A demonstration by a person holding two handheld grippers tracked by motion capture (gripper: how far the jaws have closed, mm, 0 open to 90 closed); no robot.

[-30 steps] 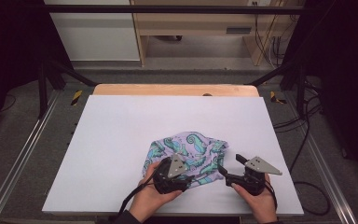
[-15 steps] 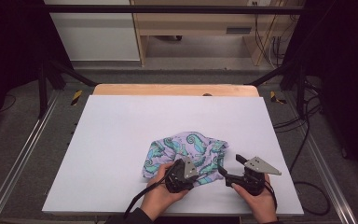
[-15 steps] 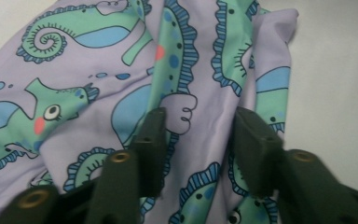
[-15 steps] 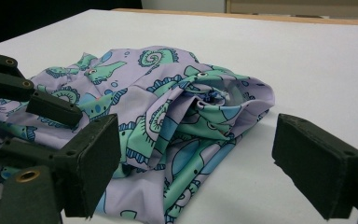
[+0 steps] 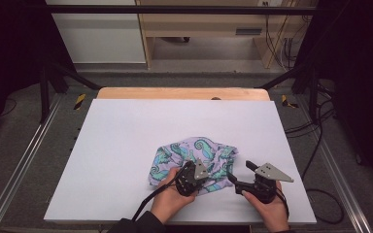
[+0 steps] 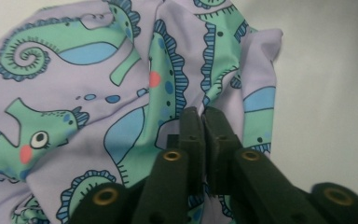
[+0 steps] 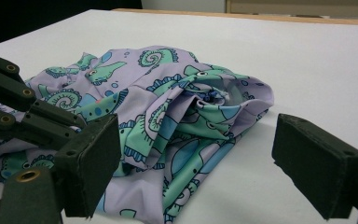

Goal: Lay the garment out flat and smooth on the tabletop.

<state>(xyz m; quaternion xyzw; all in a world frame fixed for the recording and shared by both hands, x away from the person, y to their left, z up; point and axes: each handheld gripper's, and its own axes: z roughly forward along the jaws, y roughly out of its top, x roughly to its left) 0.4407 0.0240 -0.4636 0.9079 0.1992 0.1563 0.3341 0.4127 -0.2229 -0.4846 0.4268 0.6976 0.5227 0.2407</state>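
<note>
Left gripper (image 5: 197, 178) has slid rightward along the seahorse-print cloth (image 5: 194, 156), jaws now pinched on a fold. Right gripper (image 5: 239, 174) wide open, empty, beside the cloth's right edge. Cloth lies near the table's (image 5: 126, 141) front edge; far half bare.

Even, soft light falls from above on the pale tabletop (image 5: 126, 145), which shows bright without glare, while the surroundings sink into darkness. Shadows are faint. The high view is slightly soft; near claw parts blur in both gripper views.

Lab or workshop, white-topped table (image 5: 126, 145) on metal rails (image 5: 19, 170), loose cables (image 5: 315, 126), black frame (image 5: 175, 8), grey floor (image 5: 199, 53)
</note>
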